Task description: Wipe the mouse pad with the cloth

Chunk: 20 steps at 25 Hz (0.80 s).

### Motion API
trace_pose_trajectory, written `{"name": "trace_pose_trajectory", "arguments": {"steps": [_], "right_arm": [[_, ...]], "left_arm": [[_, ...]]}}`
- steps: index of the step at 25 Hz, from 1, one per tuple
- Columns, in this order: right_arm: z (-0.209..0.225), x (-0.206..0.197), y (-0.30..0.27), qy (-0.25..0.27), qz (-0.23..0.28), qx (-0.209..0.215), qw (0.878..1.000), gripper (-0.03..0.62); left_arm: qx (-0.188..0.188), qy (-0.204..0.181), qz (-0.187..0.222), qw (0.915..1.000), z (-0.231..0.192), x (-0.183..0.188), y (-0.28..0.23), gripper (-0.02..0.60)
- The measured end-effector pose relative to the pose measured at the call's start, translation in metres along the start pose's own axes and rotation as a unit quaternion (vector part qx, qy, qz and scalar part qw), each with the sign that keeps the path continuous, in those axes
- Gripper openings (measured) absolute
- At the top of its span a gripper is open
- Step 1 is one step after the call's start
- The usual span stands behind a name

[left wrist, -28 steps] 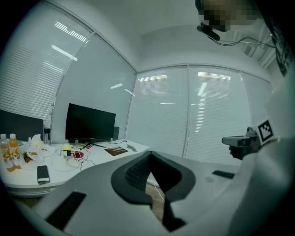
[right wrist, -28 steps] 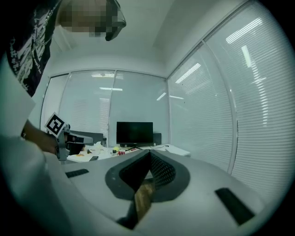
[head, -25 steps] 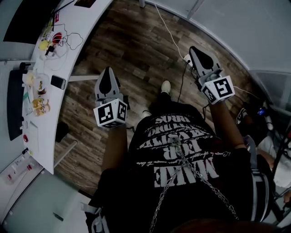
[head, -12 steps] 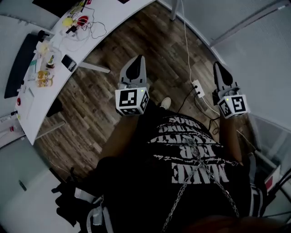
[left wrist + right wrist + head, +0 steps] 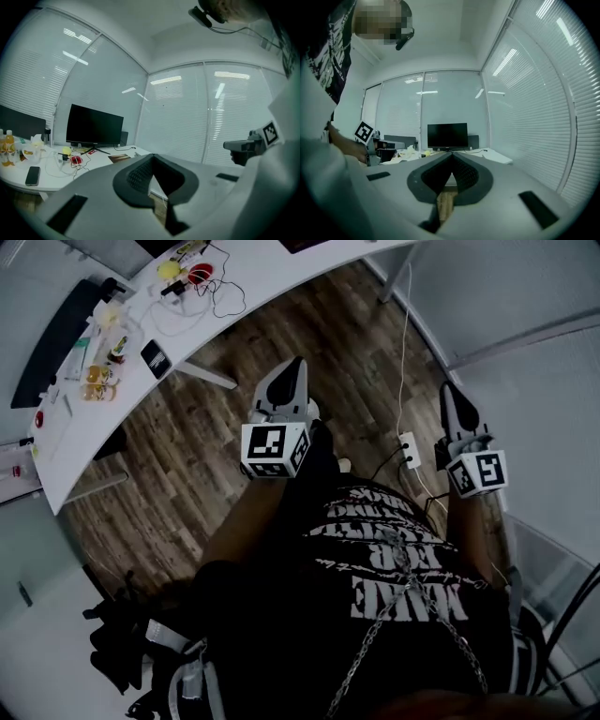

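Well, both tools hover over the wood floor (image 5: pixel 216 427).
Left gripper (image 5: pixel 296 367) and right gripper (image 5: pixel 447 390): jaws pressed together, empty; desk (image 5: pixel 94 437) lies upper left.

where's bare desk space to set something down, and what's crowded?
Free: the desk's near end, below the bottles, and the stretch right of the tangled cable, out to the desk edge. Crowded: the middle, around the phone, bottles and cable.
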State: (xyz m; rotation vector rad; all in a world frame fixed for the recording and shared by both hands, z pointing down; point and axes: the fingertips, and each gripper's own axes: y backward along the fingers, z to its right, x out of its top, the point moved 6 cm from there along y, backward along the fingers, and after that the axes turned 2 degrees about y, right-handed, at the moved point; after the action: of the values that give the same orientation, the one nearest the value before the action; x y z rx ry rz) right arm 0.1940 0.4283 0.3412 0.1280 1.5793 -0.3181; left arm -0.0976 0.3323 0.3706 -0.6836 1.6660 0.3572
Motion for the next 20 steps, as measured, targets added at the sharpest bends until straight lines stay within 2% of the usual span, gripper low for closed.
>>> {"name": "trace_pose_trajectory", "arguments": {"steps": [7, 15, 20], "right_arm": [[0.027, 0.010, -0.060, -0.010, 0.003, -0.008, 1.000, -0.006], [0.051, 0.016, -0.127, -0.036, -0.013, -0.012, 0.999, -0.006], [0.059, 0.024, -0.163, -0.034, -0.016, -0.012, 0.999, -0.006]], "left_arm": [[0.013, 0.022, 0.004, 0.9997, -0.039, 0.003, -0.046, 0.006], [0.001, 0.032, -0.013, 0.9994, -0.072, 0.009, -0.108, 0.006], [-0.009, 0.033, -0.014, 0.9993, -0.089, 0.018, -0.134, 0.006]]}}
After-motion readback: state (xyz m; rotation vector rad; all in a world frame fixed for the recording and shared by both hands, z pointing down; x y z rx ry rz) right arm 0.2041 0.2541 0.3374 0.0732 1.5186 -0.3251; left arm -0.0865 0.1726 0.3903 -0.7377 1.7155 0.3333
